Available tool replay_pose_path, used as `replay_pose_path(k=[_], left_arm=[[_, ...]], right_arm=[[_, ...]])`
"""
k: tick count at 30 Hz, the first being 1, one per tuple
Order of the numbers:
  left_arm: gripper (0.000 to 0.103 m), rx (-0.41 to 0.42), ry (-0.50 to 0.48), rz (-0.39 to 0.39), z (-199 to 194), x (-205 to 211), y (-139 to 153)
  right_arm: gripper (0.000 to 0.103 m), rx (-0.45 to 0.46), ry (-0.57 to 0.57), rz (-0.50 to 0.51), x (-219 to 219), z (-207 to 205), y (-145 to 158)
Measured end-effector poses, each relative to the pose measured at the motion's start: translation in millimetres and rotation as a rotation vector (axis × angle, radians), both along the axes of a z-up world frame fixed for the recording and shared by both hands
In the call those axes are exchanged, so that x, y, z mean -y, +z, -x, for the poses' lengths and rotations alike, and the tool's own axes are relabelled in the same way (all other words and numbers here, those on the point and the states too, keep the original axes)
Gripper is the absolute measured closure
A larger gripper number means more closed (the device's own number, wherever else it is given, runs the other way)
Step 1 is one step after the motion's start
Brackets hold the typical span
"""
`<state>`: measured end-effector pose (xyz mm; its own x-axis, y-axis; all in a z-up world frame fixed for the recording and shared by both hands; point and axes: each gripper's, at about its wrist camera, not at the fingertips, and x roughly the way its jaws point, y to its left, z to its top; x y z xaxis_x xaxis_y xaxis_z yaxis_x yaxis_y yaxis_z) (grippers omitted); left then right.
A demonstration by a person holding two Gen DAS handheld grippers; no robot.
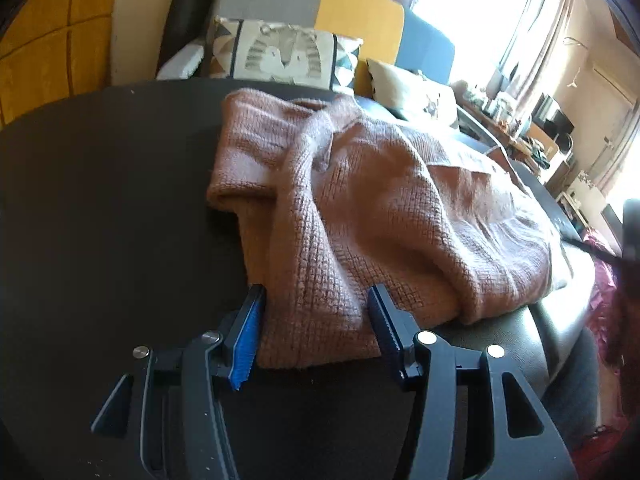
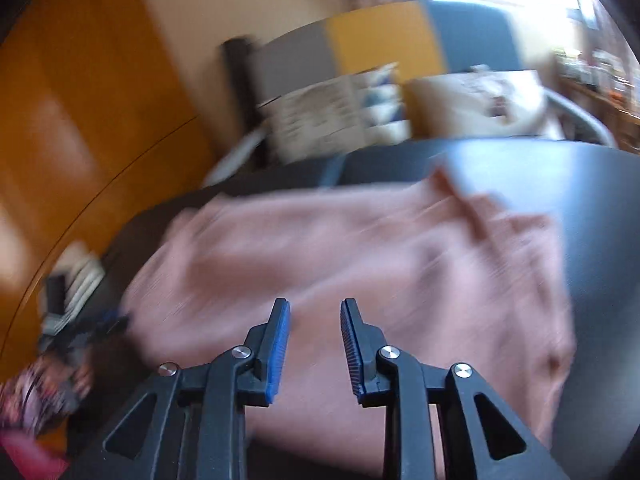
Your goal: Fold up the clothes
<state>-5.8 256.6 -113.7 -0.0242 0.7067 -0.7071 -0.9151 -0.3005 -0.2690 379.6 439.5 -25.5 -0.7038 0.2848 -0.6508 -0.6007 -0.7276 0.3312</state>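
- Here, the pink knit sweater (image 1: 360, 208) lies bunched and partly folded on the dark round tabletop (image 1: 100, 200), and everything below is placed against that sweater.
- Your left hand-held gripper (image 1: 316, 332) sits at the sweater's near edge, angled down onto it.
- Its jaws stand apart, with a fold of the near hem lying between them; the left blue pad (image 1: 246, 344) is just beside the knit, and the right one rests on top of it, so the cloth is released, not pinched.
- A thick rolled fold runs from that hem up toward the sweater's far end, where a flatter flap lies to the left.
- Beyond the sweater's far edge, off the tabletop, you see a patterned cushion (image 1: 280, 54) and a yellow chair back (image 1: 360, 16).
- In the right wrist view the sweater (image 2: 360, 264) is heavily blurred, spread across the tabletop (image 2: 600, 240).
- Your right hand-held gripper (image 2: 314, 344) hovers over the sweater's near part with its jaws parted and nothing between the pads.
- Whether its fingertips (image 2: 280, 320) touch the knit, you cannot tell through the blur.
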Motion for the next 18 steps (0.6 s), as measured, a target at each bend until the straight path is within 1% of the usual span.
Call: replay_pose_path(k=[2,4,5,8,10,12,13,16,18], left_arm=[[0.048,0.0,0.022,-0.018,-1.0,0.5,-1.1],[0.048,0.0,0.043,-0.04,-2.0,2.2,-2.2],[0.048,0.0,0.05,-0.049,-2.5,3.4,-2.9],[0.048,-0.005,0.057,-0.059,-3.8,5.2,-3.8],[0.048,-0.008,0.057,-0.058,-4.4,4.8,-3.7],[0.048,-0.01,0.055,-0.058,-5.2,5.6,-3.3],[0.048,-0.01,0.054,-0.057,-5.3,6.1,-3.2],[0.048,-0.015,0.05,-0.053,-7.2,6.4,-3.1],[0.048,-0.019,0.049,-0.047,-8.3,5.5,-4.4]], right_arm=[[0.077,0.024,0.024,0.05,28.9,5.0,-14.9],[0.077,0.035,-0.002,0.096,46.8,2.1,-28.7],[0.077,0.024,-0.027,0.123,51.3,-2.1,-34.6],[0.077,-0.038,-0.115,0.212,55.6,-17.7,-49.5],[0.077,-0.052,-0.153,0.227,52.4,-19.2,-52.4],[0.077,-0.026,-0.185,0.216,49.2,-13.5,-53.7],[0.077,-0.044,-0.208,0.245,44.7,-12.9,-56.5],[0.076,-0.158,-0.289,0.394,26.1,-16.0,-69.0],[0.076,-0.22,-0.336,0.459,20.2,-19.0,-75.5]])
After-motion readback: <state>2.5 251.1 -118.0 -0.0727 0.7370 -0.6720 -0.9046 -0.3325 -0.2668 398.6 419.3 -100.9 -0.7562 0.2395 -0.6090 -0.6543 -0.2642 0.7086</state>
